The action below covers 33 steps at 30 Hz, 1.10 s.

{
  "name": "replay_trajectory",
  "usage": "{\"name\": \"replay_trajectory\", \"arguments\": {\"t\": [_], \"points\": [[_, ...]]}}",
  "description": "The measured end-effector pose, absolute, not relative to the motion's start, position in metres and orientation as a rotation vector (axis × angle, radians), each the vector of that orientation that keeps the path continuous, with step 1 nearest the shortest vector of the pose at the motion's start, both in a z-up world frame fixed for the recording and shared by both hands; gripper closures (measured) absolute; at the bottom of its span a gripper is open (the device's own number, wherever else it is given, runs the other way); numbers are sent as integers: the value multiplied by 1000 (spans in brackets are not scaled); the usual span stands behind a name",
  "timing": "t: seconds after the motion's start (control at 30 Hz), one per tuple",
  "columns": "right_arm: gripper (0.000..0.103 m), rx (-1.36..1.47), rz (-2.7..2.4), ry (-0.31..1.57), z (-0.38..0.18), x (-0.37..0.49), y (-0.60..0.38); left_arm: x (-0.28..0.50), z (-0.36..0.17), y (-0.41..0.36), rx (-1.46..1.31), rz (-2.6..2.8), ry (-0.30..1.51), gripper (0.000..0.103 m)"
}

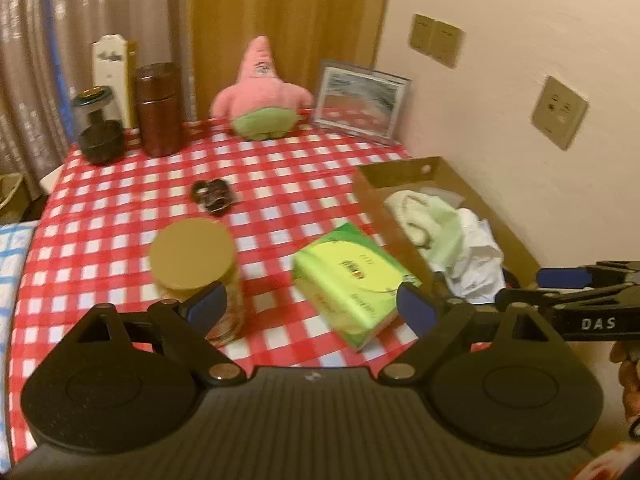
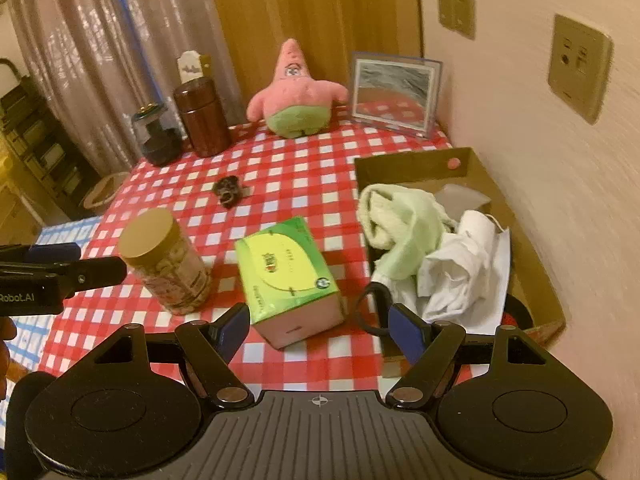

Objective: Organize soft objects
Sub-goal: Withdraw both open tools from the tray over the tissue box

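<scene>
A green and yellow tissue pack (image 1: pixel 352 280) (image 2: pixel 286 274) lies on the red checked tablecloth in front of both grippers. A pink starfish plush (image 1: pixel 262 94) (image 2: pixel 296 92) sits at the far edge. A cardboard box (image 1: pixel 400 174) (image 2: pixel 416 162) on the right holds a pale green cloth (image 2: pixel 404 220) and white cloth (image 2: pixel 464 268) (image 1: pixel 476 264). My left gripper (image 1: pixel 312 310) is open and empty, near the pack. My right gripper (image 2: pixel 320 326) is open and empty, just short of the pack.
A jar with a tan lid (image 1: pixel 196 264) (image 2: pixel 164 260) stands left of the pack. A small dark object (image 1: pixel 214 196) lies mid-table. A brown canister (image 1: pixel 158 110), a dark jar (image 1: pixel 98 136) and a framed picture (image 1: pixel 360 100) stand at the back. The wall is close on the right.
</scene>
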State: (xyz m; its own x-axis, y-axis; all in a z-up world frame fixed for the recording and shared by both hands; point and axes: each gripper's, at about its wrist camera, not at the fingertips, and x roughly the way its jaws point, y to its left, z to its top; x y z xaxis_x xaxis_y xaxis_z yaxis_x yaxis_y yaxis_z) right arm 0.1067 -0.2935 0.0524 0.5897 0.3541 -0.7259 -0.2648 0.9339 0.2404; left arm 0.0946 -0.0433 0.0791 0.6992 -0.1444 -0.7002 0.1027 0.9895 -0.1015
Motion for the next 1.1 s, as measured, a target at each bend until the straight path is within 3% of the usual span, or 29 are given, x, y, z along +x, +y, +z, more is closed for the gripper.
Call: {"name": "replay_trajectory", "arguments": {"t": [1.1], "points": [[27,111,439,858,55,111,-251,63,87,37,-146,6,744,12]]}}
